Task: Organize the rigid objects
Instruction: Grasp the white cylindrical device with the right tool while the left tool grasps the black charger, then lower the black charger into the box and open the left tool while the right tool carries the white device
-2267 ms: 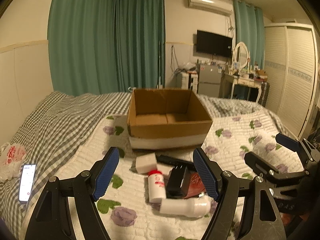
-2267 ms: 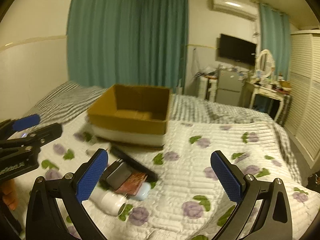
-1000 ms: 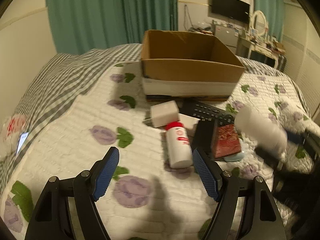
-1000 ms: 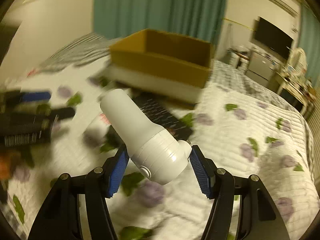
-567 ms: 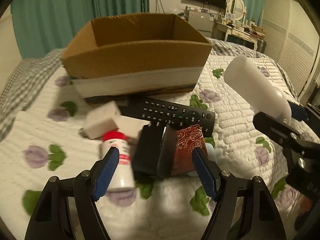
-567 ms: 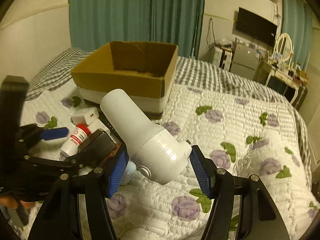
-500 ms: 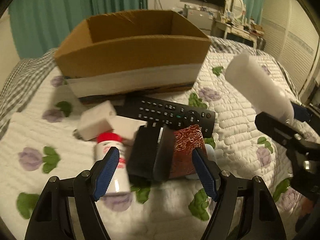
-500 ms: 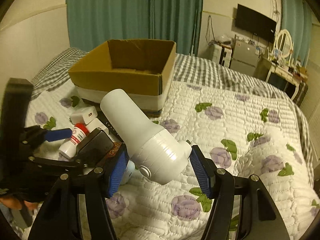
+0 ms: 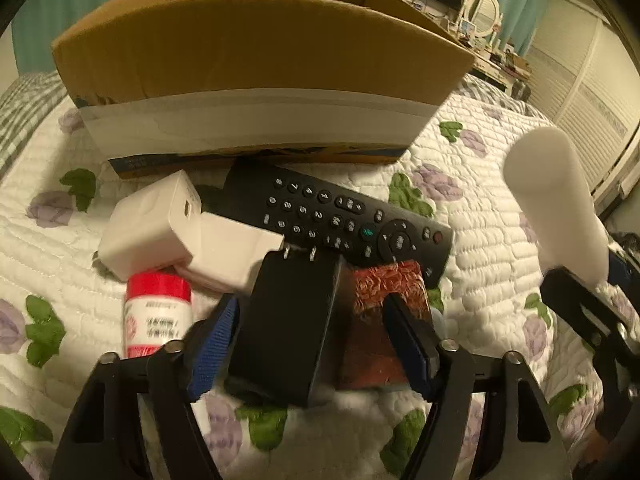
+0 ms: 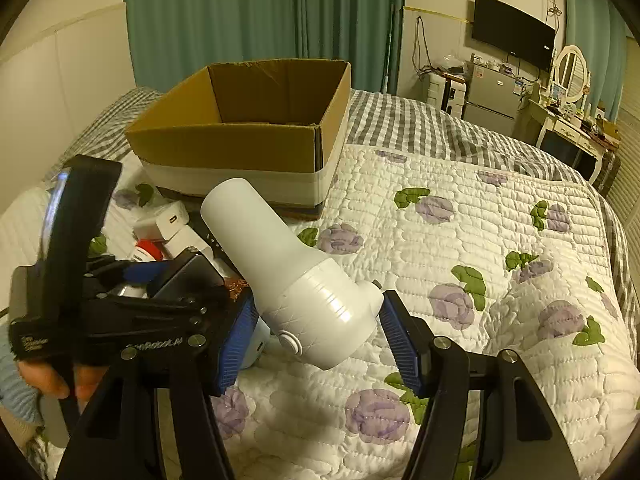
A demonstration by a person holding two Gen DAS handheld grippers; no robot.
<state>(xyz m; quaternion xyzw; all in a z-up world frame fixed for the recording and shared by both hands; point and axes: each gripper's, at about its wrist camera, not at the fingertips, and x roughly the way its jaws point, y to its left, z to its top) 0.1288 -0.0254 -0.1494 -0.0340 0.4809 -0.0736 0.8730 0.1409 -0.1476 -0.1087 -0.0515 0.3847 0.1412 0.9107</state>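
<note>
My right gripper (image 10: 316, 338) is shut on a white bottle-shaped device (image 10: 288, 272) and holds it above the quilt; the device also shows in the left wrist view (image 9: 556, 204). My left gripper (image 9: 312, 344) is open, its fingers on either side of a black adapter (image 9: 288, 324) and a red patterned box (image 9: 384, 320). Around them lie a black remote (image 9: 340, 216), two white chargers (image 9: 152, 224), and a red-capped bottle (image 9: 156, 316). The open cardboard box (image 10: 248, 136) stands just behind the pile.
The pile lies on a floral quilt (image 10: 460, 260) over a checked bed. A dresser with mirror (image 10: 572, 76) and a TV (image 10: 512, 32) stand far back right. My left gripper and hand show in the right wrist view (image 10: 100, 312).
My left gripper has moved down and forward onto the pile, straddling the black adapter and red box. My right gripper still holds the white device lifted, little changed.
</note>
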